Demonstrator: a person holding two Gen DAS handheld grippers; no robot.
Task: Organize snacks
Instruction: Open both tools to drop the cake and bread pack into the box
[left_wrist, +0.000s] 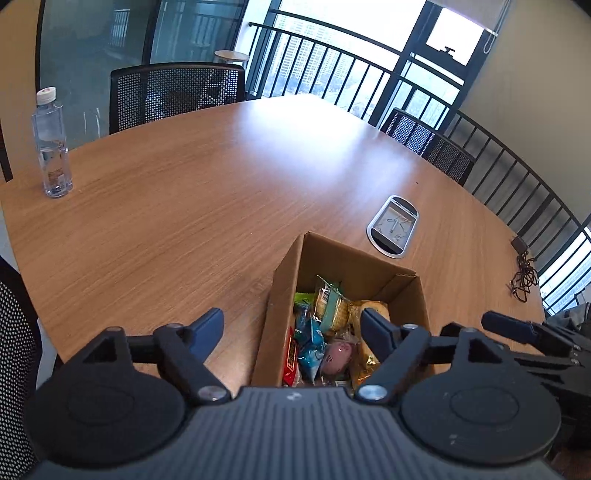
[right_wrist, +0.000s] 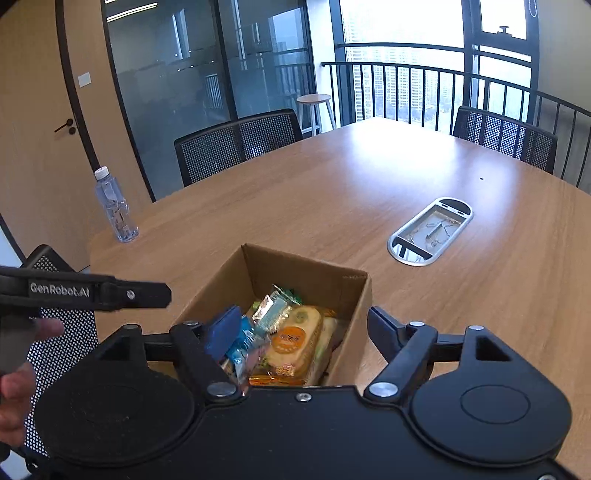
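Note:
An open cardboard box (left_wrist: 286, 291) stands on the wooden table (left_wrist: 192, 206) and holds several wrapped snacks: a blue packet (left_wrist: 310, 343), a pink one (left_wrist: 338, 356), a red bar (left_wrist: 291, 360) and a teal pack (left_wrist: 328, 302). My left gripper (left_wrist: 291, 315) is open and straddles the box's left wall, one finger outside and one above the snacks. In the right wrist view my right gripper (right_wrist: 304, 314) is open across the right wall of the box (right_wrist: 221, 288), its left finger inside beside a round bread pack (right_wrist: 295, 339). Neither holds anything.
A water bottle (left_wrist: 51, 147) stands at the table's far left edge. A metal cable hatch (left_wrist: 393, 225) is set into the tabletop right of the box. A coiled cable (left_wrist: 522, 277) lies at the right edge. Mesh chairs (left_wrist: 177, 92) ring the table. A person's hand (right_wrist: 18, 387) grips the left tool.

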